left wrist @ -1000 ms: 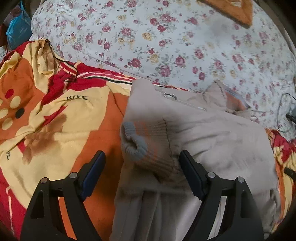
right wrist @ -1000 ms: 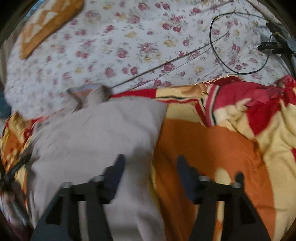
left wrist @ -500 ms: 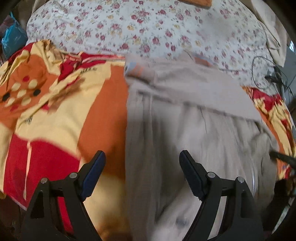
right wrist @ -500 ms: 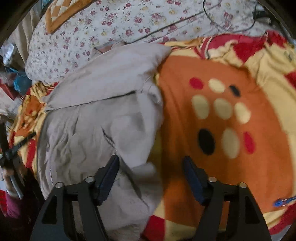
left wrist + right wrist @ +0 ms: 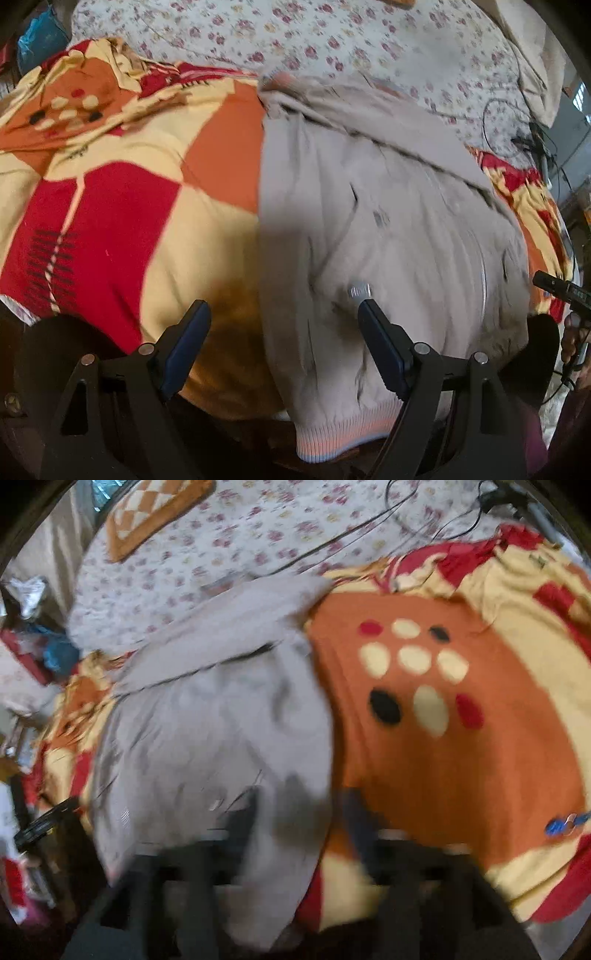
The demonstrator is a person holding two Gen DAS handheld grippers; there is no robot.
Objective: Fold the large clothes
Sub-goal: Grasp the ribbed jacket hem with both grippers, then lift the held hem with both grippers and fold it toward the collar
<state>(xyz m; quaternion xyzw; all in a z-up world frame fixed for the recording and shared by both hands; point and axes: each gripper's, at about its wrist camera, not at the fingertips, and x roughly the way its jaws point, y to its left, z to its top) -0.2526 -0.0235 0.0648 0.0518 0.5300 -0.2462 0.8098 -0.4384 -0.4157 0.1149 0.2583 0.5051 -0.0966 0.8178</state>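
Left wrist view: left gripper (image 5: 280,325) wide open, nothing between the pads, hanging over the near left edge of the jacket (image 5: 388,229). Jacket lies flat on the blanket (image 5: 122,206), sleeves already folded in across the far part, ribbed hem (image 5: 343,435) nearest, at or just over the near bed edge. Zip pull (image 5: 360,290) shows just beyond the right finger. Floral sheet (image 5: 332,44) far; cables (image 5: 517,125) far right, well apart from the jacket. Right wrist view, heavily blurred: right gripper (image 5: 299,823) open, its jaws have just been opening, over the jacket's near right edge (image 5: 306,760); cloth lies under and between the fingers but I see no pinch. Blanket right of it is bare; a small blue object (image 5: 565,823) lies near right. Judgement: sleeves done, both grippers placed for the hem. Next move calls for pinching the 2 hem corners and carrying them far, toward the collar. Room that way looks open; the bed edge near the hem leaves little margin.
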